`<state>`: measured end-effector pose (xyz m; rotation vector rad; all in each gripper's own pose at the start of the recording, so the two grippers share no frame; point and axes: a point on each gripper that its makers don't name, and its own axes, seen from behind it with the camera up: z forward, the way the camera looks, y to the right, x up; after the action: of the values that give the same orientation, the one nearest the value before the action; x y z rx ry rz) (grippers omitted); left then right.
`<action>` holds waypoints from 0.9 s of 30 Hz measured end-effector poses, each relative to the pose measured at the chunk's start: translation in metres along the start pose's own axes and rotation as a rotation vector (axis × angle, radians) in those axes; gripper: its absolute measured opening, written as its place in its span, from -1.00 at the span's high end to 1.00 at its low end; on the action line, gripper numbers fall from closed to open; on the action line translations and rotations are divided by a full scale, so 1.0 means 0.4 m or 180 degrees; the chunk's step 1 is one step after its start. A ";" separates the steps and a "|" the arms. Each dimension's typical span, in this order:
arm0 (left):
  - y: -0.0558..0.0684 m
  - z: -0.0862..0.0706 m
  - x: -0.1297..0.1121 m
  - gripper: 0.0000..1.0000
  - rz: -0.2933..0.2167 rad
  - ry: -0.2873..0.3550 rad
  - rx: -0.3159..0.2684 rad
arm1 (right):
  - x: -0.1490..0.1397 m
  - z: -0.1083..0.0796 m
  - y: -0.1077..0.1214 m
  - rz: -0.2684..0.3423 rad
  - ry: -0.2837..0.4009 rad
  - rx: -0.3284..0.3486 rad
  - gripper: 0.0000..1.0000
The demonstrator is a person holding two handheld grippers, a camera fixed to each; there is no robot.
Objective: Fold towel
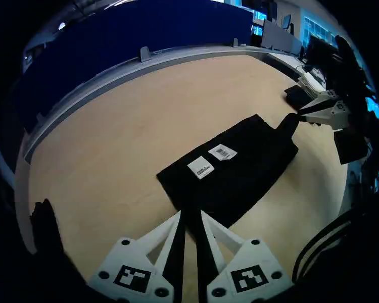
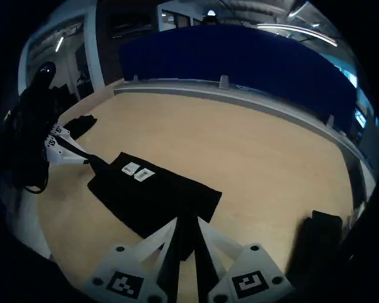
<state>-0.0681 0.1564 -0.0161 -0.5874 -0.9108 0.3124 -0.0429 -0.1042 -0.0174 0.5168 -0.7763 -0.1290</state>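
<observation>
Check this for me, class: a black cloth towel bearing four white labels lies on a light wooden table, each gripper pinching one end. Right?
No: the black cloth towel bears two white labels, not four, as the left gripper view shows. The rest holds: it lies on the light wooden table, the left gripper and the right gripper each pinching one end.

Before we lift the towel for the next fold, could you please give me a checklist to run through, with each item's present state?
1. Grip of left claw on towel, both fingers pressing: ok.
2. Grip of right claw on the opposite end: ok.
3. The towel flat on the table between the claws: ok.
4. The tags facing up: ok.
5. The black item apart from the towel: ok.
6. Each claw holding every layer: cannot tell.
</observation>
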 end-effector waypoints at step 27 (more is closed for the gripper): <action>-0.054 0.086 0.016 0.50 0.0099 0.0070 0.0241 | -0.043 0.105 0.067 0.0078 -0.0197 -0.0179 0.69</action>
<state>-0.0922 0.1539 0.0172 -0.5346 -0.8655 0.3664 -0.0865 -0.0925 0.0097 0.4516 -0.8370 -0.1444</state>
